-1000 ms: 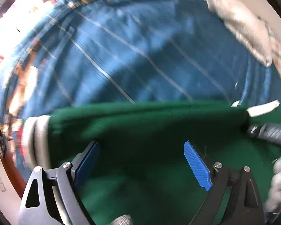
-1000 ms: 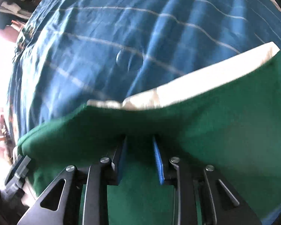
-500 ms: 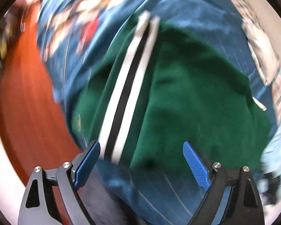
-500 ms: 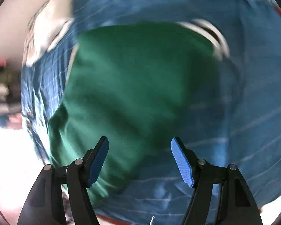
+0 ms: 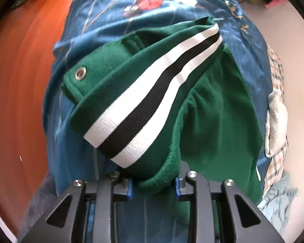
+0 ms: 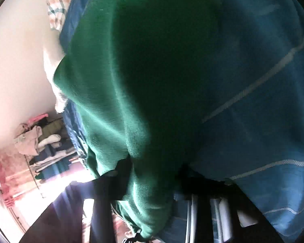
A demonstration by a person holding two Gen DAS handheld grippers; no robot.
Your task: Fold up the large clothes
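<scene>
Left wrist view: your left gripper [image 5: 153, 182] jaws are closing on the green garment [image 5: 212, 111] edge lying on the bed [image 5: 103, 28]; bite below the striped band [image 5: 152, 101]. Right wrist view: right gripper [image 6: 152, 182] jaws are closing on bunched green cloth; lift both evenly.

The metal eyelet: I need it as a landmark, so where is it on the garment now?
In the left wrist view, the metal eyelet sits upper left on the green garment, left of its white-and-black striped band.

Left wrist view is bright and sharp centrally, its rim smeared; right wrist view is dim, blurred, with window glare at lower left.
</scene>
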